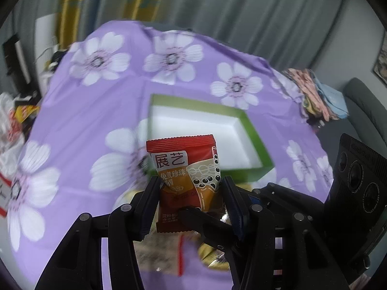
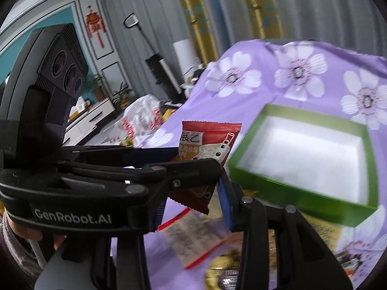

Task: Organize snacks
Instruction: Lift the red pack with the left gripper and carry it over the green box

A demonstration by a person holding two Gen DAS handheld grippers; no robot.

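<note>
My left gripper (image 1: 191,188) is shut on a red snack packet (image 1: 186,166) with bubble-tea artwork and holds it upright above the table. The same packet (image 2: 208,142) shows in the right wrist view, clamped in the left gripper's fingers (image 2: 183,166), which cross in front of my right gripper. A green box (image 1: 254,140) with a white inside lies open just beyond the packet; it also shows in the right wrist view (image 2: 300,200). My right gripper (image 2: 193,207) stands open, its jaws apart, above loose packets.
A purple flowered cloth (image 1: 79,120) covers the table. Loose snack packets (image 2: 193,236) and a yellow one (image 1: 212,258) lie near the front. Folded cloths (image 1: 319,94) sit at the right edge. Plastic bags (image 2: 142,118) lie left of the table.
</note>
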